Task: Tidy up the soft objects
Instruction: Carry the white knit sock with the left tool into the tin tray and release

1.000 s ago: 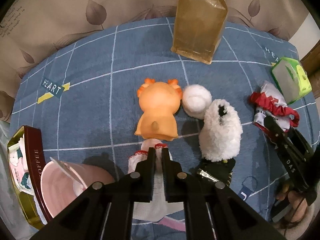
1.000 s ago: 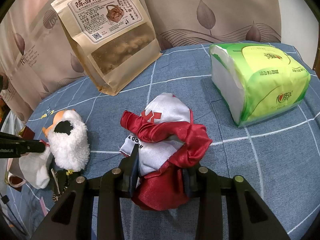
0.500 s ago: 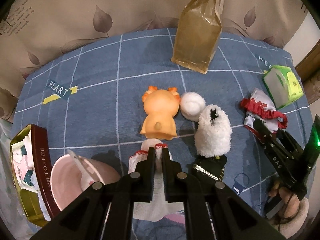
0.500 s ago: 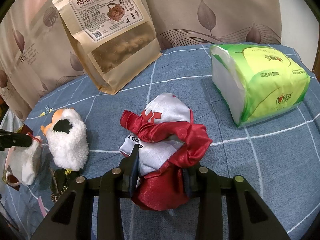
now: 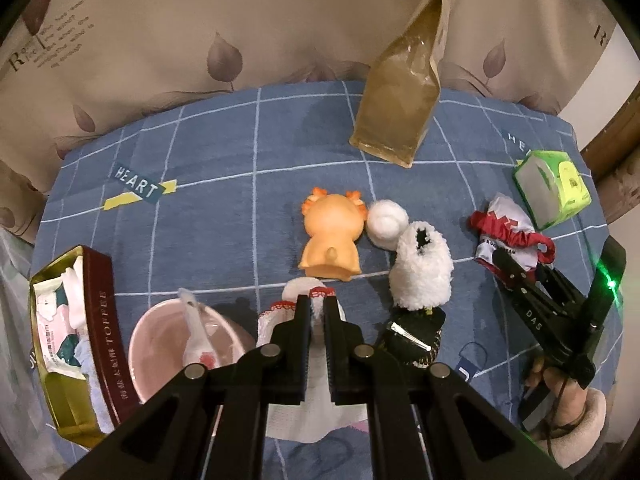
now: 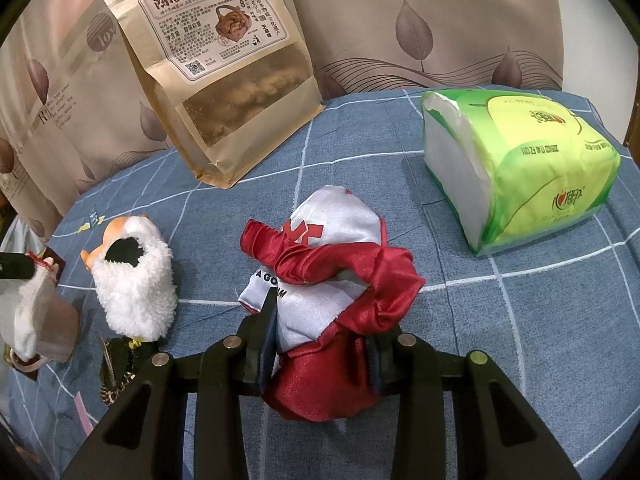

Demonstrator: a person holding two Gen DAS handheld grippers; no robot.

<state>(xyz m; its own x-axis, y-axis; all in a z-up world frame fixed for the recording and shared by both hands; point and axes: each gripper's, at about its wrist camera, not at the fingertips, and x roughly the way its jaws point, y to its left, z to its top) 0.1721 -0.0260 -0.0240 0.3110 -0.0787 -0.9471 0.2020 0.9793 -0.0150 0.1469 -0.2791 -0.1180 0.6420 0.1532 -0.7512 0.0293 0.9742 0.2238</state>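
Two claws, both gripping: my left claw (image 5: 316, 306) pinches the white sock (image 5: 308, 360) hanging beside the pink bowl (image 5: 160, 356), my right claw (image 6: 320, 344) clamps the red-and-white pouch (image 6: 332, 280). I should lift the sock clear before swinging it.

White sock (image 5: 304, 416) hangs pinched; fluffy sock (image 5: 422, 270) and red-white satin bundle (image 6: 332, 300) lie on cloth.
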